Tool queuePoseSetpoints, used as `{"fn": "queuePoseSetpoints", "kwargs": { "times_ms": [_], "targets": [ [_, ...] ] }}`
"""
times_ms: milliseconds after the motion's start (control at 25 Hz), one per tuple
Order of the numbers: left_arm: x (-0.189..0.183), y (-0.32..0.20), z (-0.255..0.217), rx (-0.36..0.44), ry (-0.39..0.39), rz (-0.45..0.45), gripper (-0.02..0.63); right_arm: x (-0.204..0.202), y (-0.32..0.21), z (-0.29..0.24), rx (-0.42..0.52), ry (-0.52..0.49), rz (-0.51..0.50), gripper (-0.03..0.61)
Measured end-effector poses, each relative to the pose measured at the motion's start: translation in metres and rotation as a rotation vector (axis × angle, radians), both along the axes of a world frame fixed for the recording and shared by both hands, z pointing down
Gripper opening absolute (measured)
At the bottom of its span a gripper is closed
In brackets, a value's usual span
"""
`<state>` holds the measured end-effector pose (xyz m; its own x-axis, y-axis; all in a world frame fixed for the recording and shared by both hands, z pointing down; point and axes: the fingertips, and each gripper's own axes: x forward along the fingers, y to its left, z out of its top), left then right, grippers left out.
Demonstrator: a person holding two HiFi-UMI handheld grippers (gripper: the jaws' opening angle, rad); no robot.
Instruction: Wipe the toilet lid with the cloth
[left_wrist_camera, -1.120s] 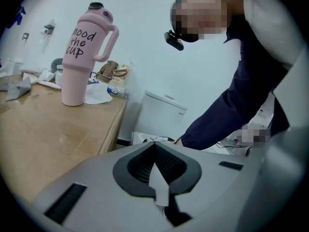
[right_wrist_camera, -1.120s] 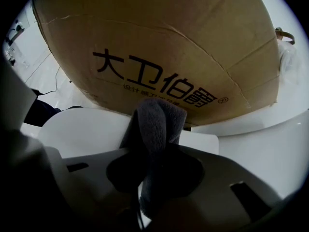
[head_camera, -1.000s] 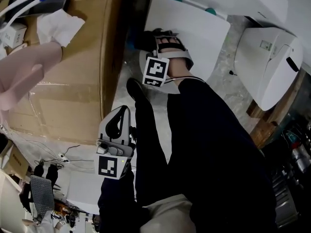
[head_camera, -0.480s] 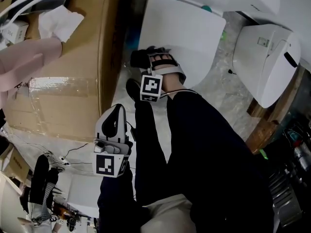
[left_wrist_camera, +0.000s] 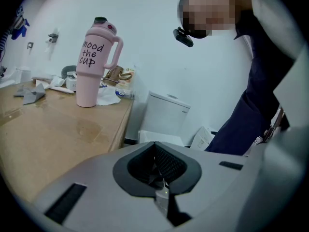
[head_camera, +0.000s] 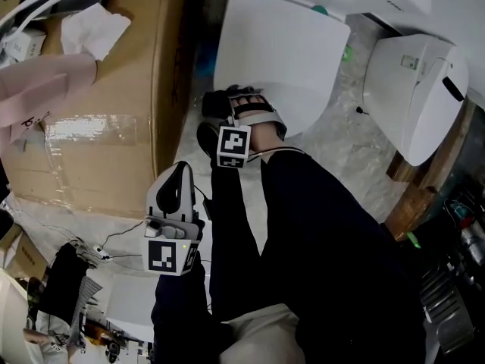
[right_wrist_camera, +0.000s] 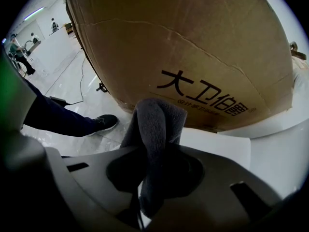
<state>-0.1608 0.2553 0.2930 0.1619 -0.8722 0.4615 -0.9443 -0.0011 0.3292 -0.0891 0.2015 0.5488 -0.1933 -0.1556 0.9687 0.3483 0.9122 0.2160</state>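
The right tongs are clamped shut on a dark grey cloth, which bunches up out of the grip in a thick fold. In the head view that cloth sits at the near left corner of the white toilet lid, right at the lid's edge, with most of the lid lying bare beyond it, to the far and right. The left tongs are closed on nothing and hang low at the person's side, well apart from the toilet, taking no part. A big cardboard box stands just to the left of the toilet, and the person's black shoe rests on the pale floor just near of the corner being wiped. The wipe looks to be at a stroke's end on the near rim. The chief risk from here is that the cloth runs off the edge: another pull toward the near left would drop it past the rim and onto the shoe or floor, dirtying it. A sideways drift could also drag the fold against the box wall. Since only a pinch of fabric is held, hard pressing on the smooth lid might tug the cloth out of the grip.
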Motion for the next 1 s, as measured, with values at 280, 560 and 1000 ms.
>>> {"fn": "queuePoseSetpoints", "kwargs": {
  "times_ms": [280,560,1000],
  "targets": [
    [0.001,0.002,-0.004,-0.003,-0.02,-0.01,0.012,0.003,0.018,-0.004,-0.144,-0.014,0.126,0.072],
    [0.004,-0.007,-0.006,0.008,-0.036,-0.023,0.012,-0.002,-0.015,-0.06,-0.205,-0.272,0.475,0.072],
    [0.02,-0.041,-0.018,0.036,-0.048,0.028,0.012,0.022,-0.076,-0.212,-0.205,-0.735,0.806,0.072]
  ]
}}
